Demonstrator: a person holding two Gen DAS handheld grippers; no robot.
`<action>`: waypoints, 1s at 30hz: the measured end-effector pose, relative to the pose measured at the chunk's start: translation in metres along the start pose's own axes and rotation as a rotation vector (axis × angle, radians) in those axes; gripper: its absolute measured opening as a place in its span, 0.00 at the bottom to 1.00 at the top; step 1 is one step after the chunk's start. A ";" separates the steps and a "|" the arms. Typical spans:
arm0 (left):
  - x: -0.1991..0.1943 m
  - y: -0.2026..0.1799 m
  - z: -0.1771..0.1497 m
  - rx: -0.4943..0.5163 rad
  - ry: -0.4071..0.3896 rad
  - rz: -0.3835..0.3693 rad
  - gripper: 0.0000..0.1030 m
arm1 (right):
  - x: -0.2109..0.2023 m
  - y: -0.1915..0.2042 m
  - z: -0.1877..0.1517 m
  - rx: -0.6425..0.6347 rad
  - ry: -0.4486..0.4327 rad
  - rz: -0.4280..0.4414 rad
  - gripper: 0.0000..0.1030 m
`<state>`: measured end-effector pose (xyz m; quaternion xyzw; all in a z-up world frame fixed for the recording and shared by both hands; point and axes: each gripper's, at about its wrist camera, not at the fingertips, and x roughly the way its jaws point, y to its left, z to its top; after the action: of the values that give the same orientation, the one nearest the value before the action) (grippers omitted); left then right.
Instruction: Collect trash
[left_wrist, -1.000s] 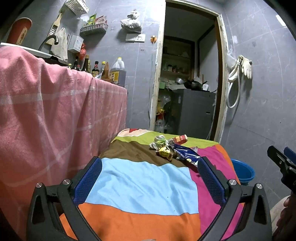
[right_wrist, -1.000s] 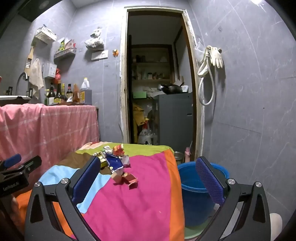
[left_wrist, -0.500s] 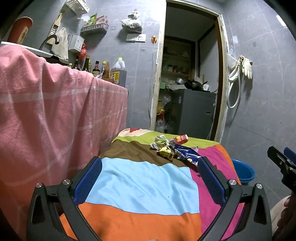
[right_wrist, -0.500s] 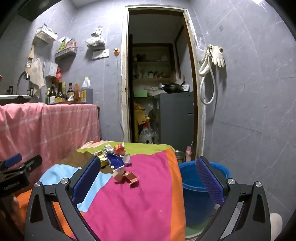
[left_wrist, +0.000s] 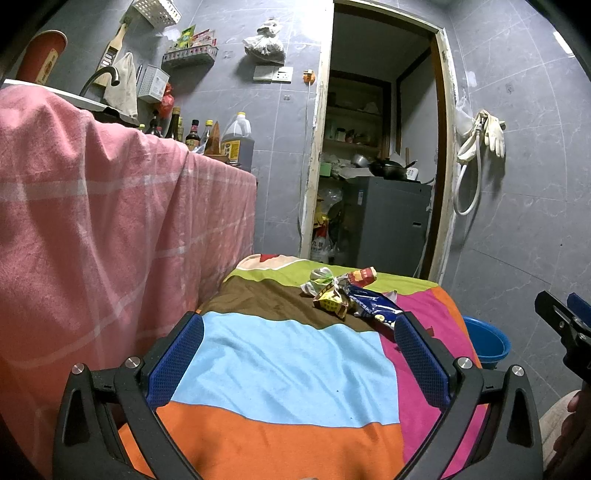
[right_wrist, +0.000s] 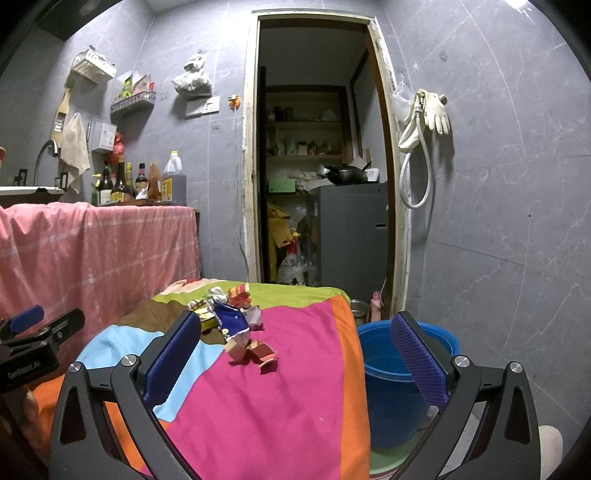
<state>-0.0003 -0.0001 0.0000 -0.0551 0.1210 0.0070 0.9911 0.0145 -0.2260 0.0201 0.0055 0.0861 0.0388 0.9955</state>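
Observation:
A heap of crumpled snack wrappers (left_wrist: 347, 293) lies at the far end of a table under a bright patchwork cloth (left_wrist: 280, 358). In the right wrist view the heap (right_wrist: 231, 314) includes a blue packet and a torn pink carton (right_wrist: 255, 352) nearer me. A blue bucket (right_wrist: 395, 369) stands on the floor beside the table's right edge; its rim also shows in the left wrist view (left_wrist: 487, 338). My left gripper (left_wrist: 295, 350) is open and empty above the cloth, short of the heap. My right gripper (right_wrist: 295, 354) is open and empty, spanning the table edge and bucket.
A counter draped in pink cloth (left_wrist: 92, 221) stands close on the left, with bottles (right_wrist: 136, 181) on top. An open doorway (right_wrist: 321, 166) behind the table shows a grey cabinet. A hose and gloves (right_wrist: 424, 122) hang on the right wall.
Both grippers have barely moved; the right view has shifted slightly, nothing was grasped or released.

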 end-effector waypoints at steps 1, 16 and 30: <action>0.000 0.000 0.000 0.001 -0.001 0.001 0.98 | 0.000 0.000 0.000 -0.001 0.001 0.000 1.00; 0.000 0.000 0.000 -0.001 0.001 0.001 0.98 | 0.000 0.000 0.001 -0.001 0.002 -0.002 1.00; 0.001 0.003 -0.003 -0.001 0.003 0.001 0.98 | 0.000 0.000 0.000 -0.001 0.004 -0.001 1.00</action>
<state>-0.0006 0.0026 -0.0038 -0.0556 0.1226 0.0076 0.9909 0.0146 -0.2262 0.0200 0.0047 0.0881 0.0384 0.9954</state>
